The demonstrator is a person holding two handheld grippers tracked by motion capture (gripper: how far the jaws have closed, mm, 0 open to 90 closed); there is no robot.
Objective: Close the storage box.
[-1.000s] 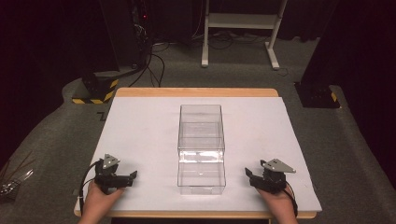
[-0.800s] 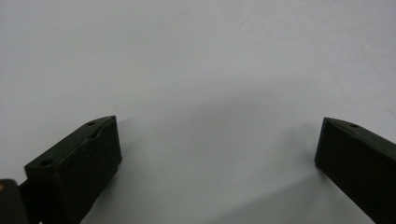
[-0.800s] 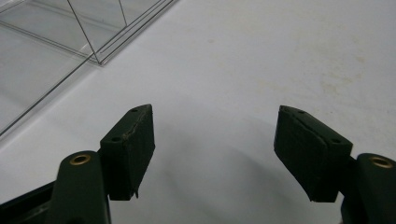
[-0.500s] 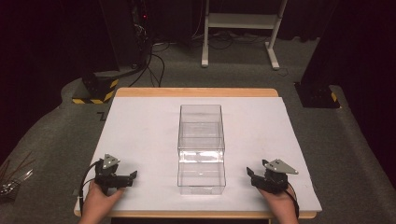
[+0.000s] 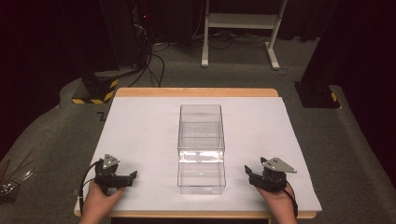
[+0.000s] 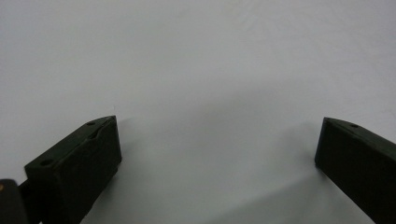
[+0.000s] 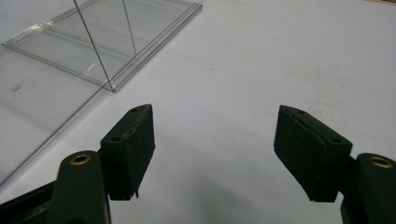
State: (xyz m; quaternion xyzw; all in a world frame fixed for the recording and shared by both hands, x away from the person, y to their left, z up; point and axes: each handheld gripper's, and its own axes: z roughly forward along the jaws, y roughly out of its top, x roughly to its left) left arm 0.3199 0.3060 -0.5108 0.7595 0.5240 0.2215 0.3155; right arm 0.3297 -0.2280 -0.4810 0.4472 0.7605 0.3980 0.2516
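My left gripper [image 5: 132, 177] rests near the front left corner of the tabletop, jaws spread wide with nothing between them; in the left gripper view its two black pads [image 6: 77, 161] frame only bare white surface. My left hand [image 5: 95, 201] wraps the gripper body from the front edge, and a grey three-cornered plate tops it. My right gripper [image 5: 248, 171] lies near the front right corner, jaws parted and empty; in the right gripper view its pads [image 7: 130, 140] stand apart over the white surface, neither touching anything. My right hand [image 5: 279, 200] holds it from the front edge, and both grippers point inward toward the table's middle. Between the two grippers, and well apart from each, stands the clear plastic box [image 5: 201, 144], a tall, narrow, transparent case set along the tabletop's centre line, its near end close to the front edge and its far end reaching toward the middle. In the right gripper view the box's base and lower wall [image 7: 98, 42] show at the upper left, beyond the gripper's left-hand pad. The box stands upright on the white sheet [image 5: 144, 130] that covers the wooden tabletop [image 5: 196, 92], whose bare wood shows along the far edge.
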